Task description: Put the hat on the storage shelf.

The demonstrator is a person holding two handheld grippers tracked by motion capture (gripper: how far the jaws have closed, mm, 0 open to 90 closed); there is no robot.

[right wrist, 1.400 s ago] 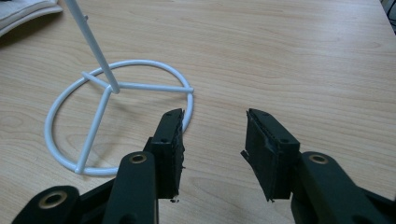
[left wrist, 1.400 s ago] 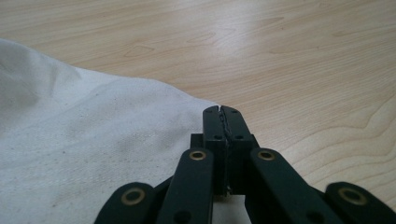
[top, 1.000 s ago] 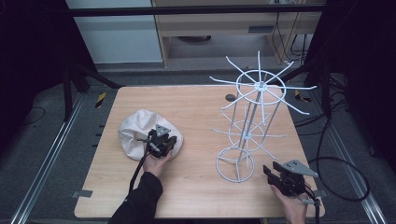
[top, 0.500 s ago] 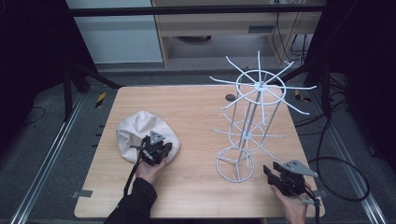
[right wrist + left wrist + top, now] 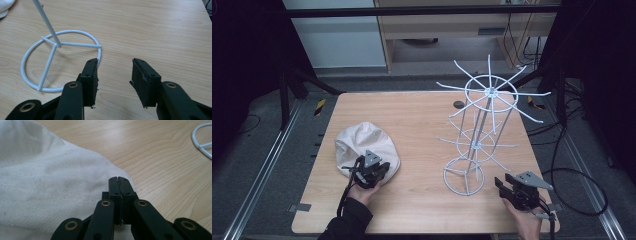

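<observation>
On the left of the wooden counter (image 5: 422, 125) lies a crumpled white cloth (image 5: 364, 147), a soft rounded heap near the front edge. The left gripper (image 5: 379, 169) sits at the cloth's near right edge, held from below by the person's left hand (image 5: 361, 192). In the left gripper view its jaws are pressed together with no gap between them, their tips over the hem of the cloth; whether a fold of fabric is pinched between them I cannot tell. To the right stands a white wire rack (image 5: 482, 130), upright, with spokes fanning from its rings and a round base ring (image 5: 60, 67) flat on the wood. Further right, near the front corner, the right gripper (image 5: 503, 186) rests in the person's right hand (image 5: 528, 225), jaws wide apart and holding nothing, its left jaw just beside the base ring.
</observation>
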